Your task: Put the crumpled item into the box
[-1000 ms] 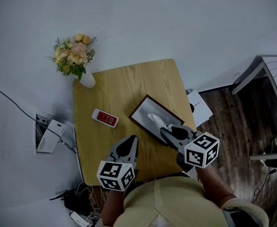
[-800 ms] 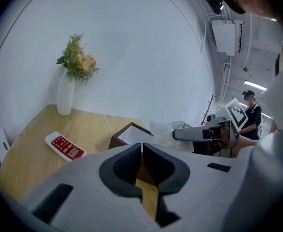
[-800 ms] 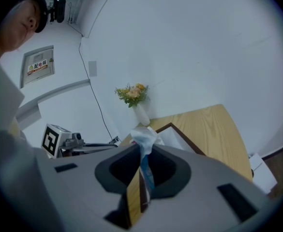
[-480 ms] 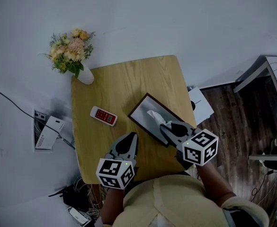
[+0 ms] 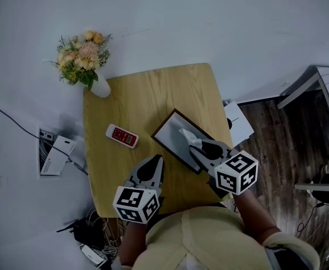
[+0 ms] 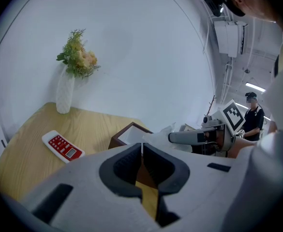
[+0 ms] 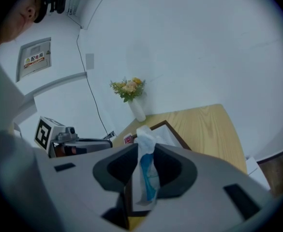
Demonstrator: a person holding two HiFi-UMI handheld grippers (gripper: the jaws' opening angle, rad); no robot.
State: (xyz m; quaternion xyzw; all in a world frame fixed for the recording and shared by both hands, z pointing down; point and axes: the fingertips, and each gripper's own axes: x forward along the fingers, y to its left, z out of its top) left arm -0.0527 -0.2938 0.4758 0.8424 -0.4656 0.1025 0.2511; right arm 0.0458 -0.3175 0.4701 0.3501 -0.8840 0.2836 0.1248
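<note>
the right hand-held gripper (image 5: 197, 149) pinches the crumpled item (image 7: 146, 170), white with blue, just above the open wooden box (image 5: 165, 129) on the surface (image 5: 136, 100). this looks like the placing step: next, lower it inside and let go. the left hand-held gripper (image 6: 141, 154) is pressed together, empty.

On the tabletop (image 5: 153, 97), vase (image 5: 100, 89) at far left corner, remote (image 5: 122, 135) left of box (image 5: 171, 135); crumpled item (image 5: 186, 135) over box's near end between fingers of right gripper (image 5: 194, 149), left gripper (image 5: 157, 162) over near edge.
</note>
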